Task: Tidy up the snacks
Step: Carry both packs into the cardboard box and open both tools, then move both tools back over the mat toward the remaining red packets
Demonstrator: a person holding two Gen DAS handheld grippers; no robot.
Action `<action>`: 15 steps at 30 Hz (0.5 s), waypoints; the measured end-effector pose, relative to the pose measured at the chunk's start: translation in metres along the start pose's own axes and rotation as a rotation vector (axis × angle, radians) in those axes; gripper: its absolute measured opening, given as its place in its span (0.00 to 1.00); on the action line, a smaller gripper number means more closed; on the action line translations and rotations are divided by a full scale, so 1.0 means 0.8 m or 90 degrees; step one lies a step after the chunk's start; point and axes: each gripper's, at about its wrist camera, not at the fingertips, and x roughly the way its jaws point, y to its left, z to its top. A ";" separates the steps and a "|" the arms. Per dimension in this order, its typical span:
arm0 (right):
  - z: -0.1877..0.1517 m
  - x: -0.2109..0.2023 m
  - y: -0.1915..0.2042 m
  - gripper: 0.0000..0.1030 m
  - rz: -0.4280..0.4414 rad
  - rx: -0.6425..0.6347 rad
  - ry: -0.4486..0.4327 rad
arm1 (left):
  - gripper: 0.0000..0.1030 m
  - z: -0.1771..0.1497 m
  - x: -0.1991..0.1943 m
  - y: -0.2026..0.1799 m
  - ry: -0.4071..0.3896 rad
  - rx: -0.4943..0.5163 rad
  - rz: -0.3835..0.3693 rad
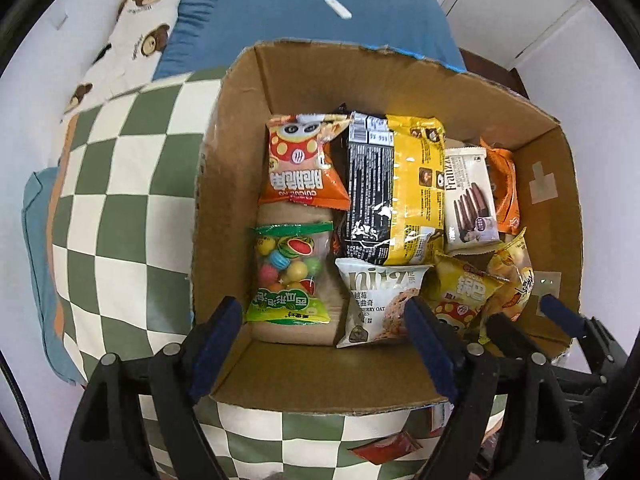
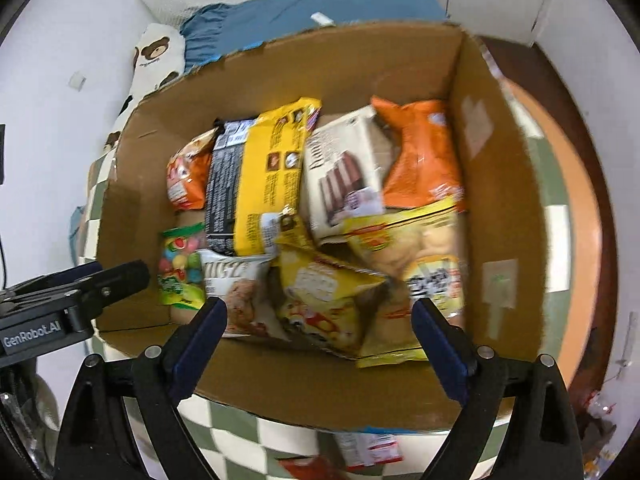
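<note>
A cardboard box (image 1: 236, 168) sits on a green-and-white checkered cushion (image 1: 120, 208) and holds several snack packets. In the left wrist view I see an orange packet (image 1: 300, 160), a black-and-yellow pack (image 1: 396, 184), a gumball bag (image 1: 288, 272), a white cookie packet (image 1: 376, 300) and a white wafer box (image 1: 470, 196). My left gripper (image 1: 324, 320) is open and empty above the box's near edge. My right gripper (image 2: 320, 320) is open and empty above yellow packets (image 2: 328, 300). The box also shows in the right wrist view (image 2: 504, 184).
A blue blanket (image 1: 312, 20) and a bear-print pillow (image 1: 136, 36) lie behind the box. A red packet (image 1: 384, 446) lies on the cushion before the box, and more loose packets (image 2: 368, 446) show there in the right wrist view. White walls surround.
</note>
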 end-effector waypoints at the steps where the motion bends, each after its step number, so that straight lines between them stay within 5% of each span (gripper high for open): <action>1: -0.002 -0.005 -0.002 0.93 -0.007 -0.002 -0.008 | 0.80 -0.003 -0.004 -0.001 -0.010 0.002 0.000; 15: -0.067 -0.114 -0.013 0.93 -0.040 -0.012 -0.169 | 0.80 -0.087 -0.093 -0.010 -0.195 0.045 0.030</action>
